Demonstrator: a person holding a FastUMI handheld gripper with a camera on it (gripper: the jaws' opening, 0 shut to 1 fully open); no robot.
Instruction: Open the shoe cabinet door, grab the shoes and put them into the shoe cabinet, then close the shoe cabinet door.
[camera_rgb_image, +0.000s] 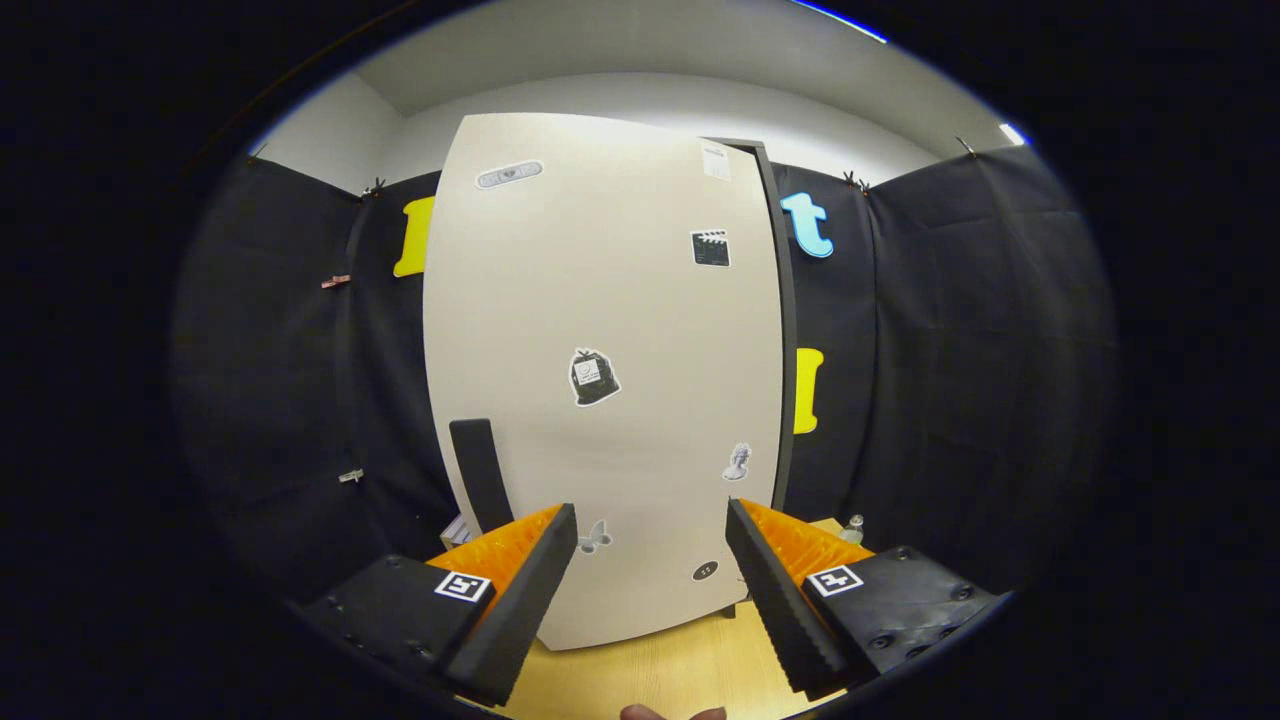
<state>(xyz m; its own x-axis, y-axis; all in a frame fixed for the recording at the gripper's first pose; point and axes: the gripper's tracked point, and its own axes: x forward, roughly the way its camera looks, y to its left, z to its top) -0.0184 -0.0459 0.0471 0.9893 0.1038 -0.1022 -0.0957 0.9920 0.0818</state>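
Gripper (650, 530) nearest: fingers spread wide, nothing between them, holding nothing. Each finger base carries a square black-and-white marker tag. Small bit of a hand (672, 713) shows at the near edge, between the fingers, over the wooden desk (650, 670).

Left to right:
- Black cloth booth wall (280, 400) on the left, a couple of small clips pinned to it.
- Dark vertical handle (480, 475) near the cabinet door's lower left edge, just beyond the left finger (520, 590).
- Shoe cabinet door (600, 380): light beige panel, straight ahead, standing on the desk just beyond the fingertips. Looks shut or nearly so; cannot tell for certain. Several stickers on it, including a black bag-shaped sticker (593, 377) about mid-panel, a clapperboard sticker (710, 248) upper right, and small ones lower down between the fingers.
- Dark cabinet edge (785, 350) visible along the door's right side.
- Small bottle-like object (853, 528) on the desk right of the cabinet, beyond the right finger (780, 590); too small to identify.
- More black cloth wall further right.

Shoes: cannot tell where they are.
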